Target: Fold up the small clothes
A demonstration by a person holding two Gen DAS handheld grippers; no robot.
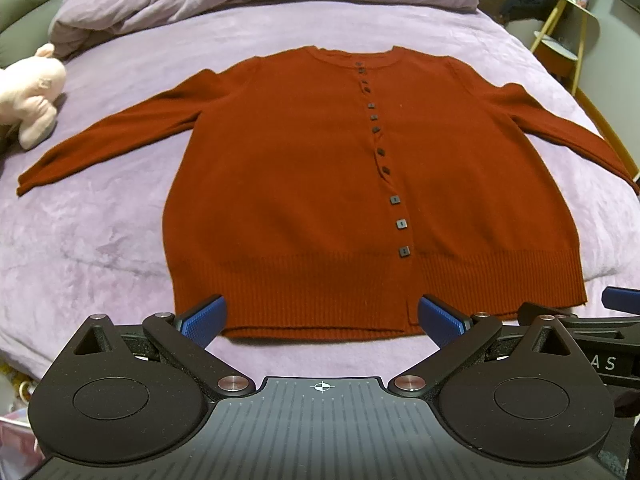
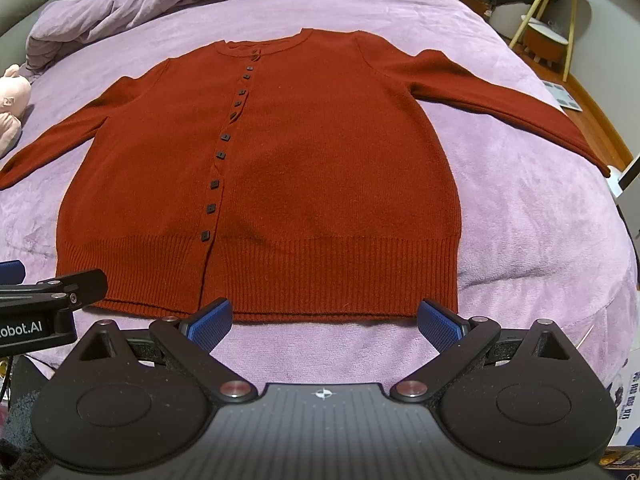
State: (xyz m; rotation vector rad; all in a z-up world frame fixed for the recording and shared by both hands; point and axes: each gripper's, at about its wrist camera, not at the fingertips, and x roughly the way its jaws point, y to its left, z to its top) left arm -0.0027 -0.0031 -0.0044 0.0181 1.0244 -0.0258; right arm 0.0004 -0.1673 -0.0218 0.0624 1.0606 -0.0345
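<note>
Rust cardigan (image 1: 304, 184) flat, hem nearest, tongs (image 1: 322, 316) wide

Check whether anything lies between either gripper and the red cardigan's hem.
Nothing visible does. The left gripper and right gripper hang open just short of the cardigan hem, with only bare purple bedspread between.

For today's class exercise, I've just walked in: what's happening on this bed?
A person holds two grippers over a red cardigan spread flat and buttoned on a purple bed. The left gripper and right gripper are both open near the hem, touching nothing. No fold shows yet. A pink soft toy lies beside one sleeve.
</note>
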